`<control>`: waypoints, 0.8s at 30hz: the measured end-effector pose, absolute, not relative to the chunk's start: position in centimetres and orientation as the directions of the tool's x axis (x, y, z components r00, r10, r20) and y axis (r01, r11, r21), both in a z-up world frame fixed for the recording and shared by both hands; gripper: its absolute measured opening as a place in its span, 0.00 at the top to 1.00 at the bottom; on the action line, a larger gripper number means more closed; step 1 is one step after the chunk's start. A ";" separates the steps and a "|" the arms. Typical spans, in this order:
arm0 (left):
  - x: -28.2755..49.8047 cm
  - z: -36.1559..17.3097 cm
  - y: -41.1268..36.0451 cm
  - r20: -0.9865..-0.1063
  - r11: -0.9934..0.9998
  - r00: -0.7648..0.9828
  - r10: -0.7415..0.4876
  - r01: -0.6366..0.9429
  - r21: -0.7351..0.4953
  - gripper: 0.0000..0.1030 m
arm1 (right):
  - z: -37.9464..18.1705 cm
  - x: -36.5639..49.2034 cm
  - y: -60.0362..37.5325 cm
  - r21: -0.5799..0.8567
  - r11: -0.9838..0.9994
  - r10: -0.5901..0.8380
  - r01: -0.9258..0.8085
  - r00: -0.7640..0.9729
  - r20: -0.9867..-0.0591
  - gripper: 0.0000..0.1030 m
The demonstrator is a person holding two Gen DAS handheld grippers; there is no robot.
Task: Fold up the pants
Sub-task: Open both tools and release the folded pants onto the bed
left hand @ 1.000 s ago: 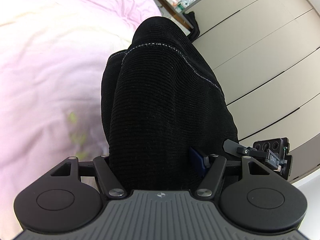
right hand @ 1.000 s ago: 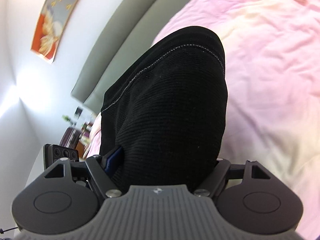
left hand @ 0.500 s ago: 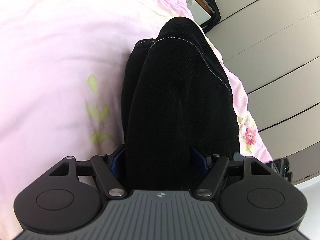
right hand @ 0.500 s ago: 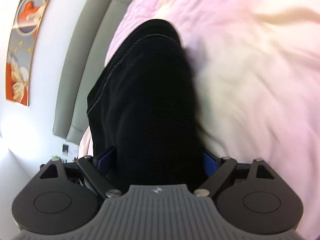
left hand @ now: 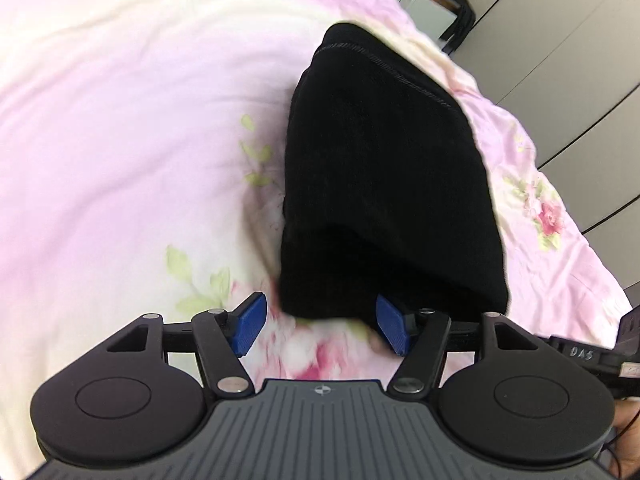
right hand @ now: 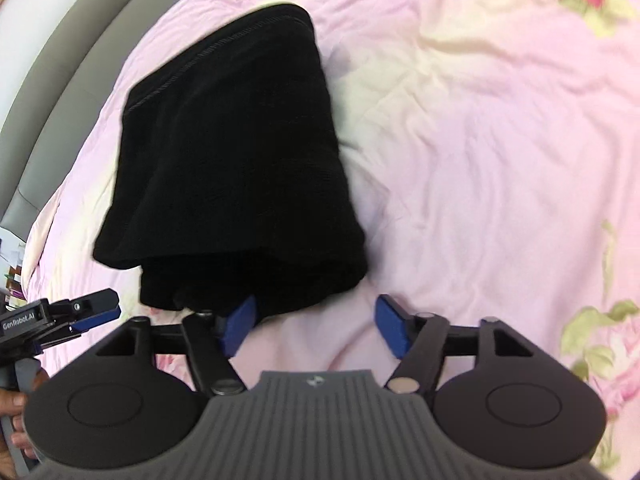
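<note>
The black ribbed pants (left hand: 384, 168) lie folded in a thick stack on the pink floral bedspread (left hand: 120, 120). They also show in the right wrist view (right hand: 232, 160), with a stitched hem at the far end. My left gripper (left hand: 322, 326) is open and empty, its blue pads just short of the near folded edge. My right gripper (right hand: 316, 326) is open and empty too, with its left blue pad (right hand: 240, 324) at the pants' near edge. The left gripper also shows at the left edge of the right wrist view (right hand: 80, 312).
A grey padded headboard (right hand: 52, 64) runs along the bed's left side in the right wrist view. Beige wardrobe panels (left hand: 580, 32) and a desk with a dark item stand beyond the bed. The bedspread (right hand: 500, 140) lies bare to the right of the pants.
Both grippers held the pants up, lowered them onto the bed, then opened and let go. The pants now lie folded on the bedspread and both grippers have drawn back slightly.
</note>
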State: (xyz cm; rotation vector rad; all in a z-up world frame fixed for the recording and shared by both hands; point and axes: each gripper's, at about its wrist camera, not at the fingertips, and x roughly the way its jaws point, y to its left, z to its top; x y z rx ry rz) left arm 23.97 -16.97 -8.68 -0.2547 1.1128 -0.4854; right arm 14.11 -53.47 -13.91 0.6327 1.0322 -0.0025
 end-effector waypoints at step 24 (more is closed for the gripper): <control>13.1 2.4 -18.1 -0.760 0.950 0.580 -0.294 0.263 -0.167 0.08 | 3.3 4.6 -37.7 0.072 0.944 -0.191 0.321 0.714 -0.674 0.05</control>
